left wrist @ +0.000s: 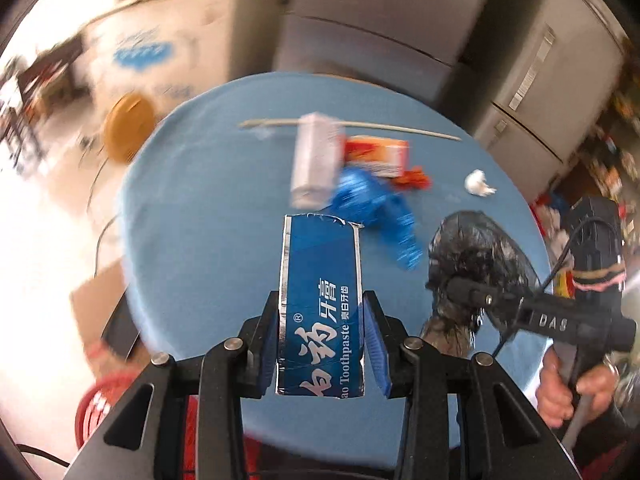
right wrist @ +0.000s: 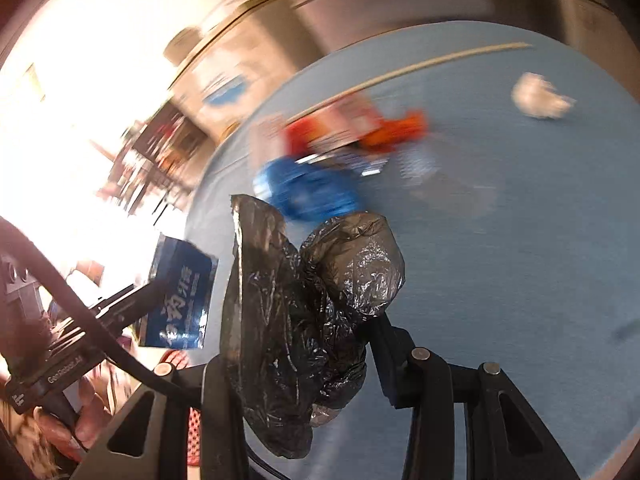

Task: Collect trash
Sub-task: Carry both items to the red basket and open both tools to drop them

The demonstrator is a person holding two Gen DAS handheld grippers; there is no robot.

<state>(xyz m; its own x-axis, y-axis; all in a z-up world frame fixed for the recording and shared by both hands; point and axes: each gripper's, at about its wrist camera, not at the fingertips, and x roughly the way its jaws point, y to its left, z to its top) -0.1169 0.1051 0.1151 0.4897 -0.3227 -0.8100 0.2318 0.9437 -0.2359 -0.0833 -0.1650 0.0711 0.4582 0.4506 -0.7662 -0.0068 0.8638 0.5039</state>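
the left hand-held gripper [left wrist: 320, 344] is clamped on a blue toothpaste box [left wrist: 322, 304], held in the air above the round blue worktop [left wrist: 200, 240]. the box's long axis runs straight out along the fingers, its torn open end pointing away, probably so it can slide end-first into the bag. the right hand-held gripper [right wrist: 304, 360] pinches a black trash bag [right wrist: 296, 304] just beside the box, likely holding it ready. a blue wrapper [left wrist: 376, 208], red box [left wrist: 378, 156] and crumpled tissue [left wrist: 478, 184] remain on the worktop.
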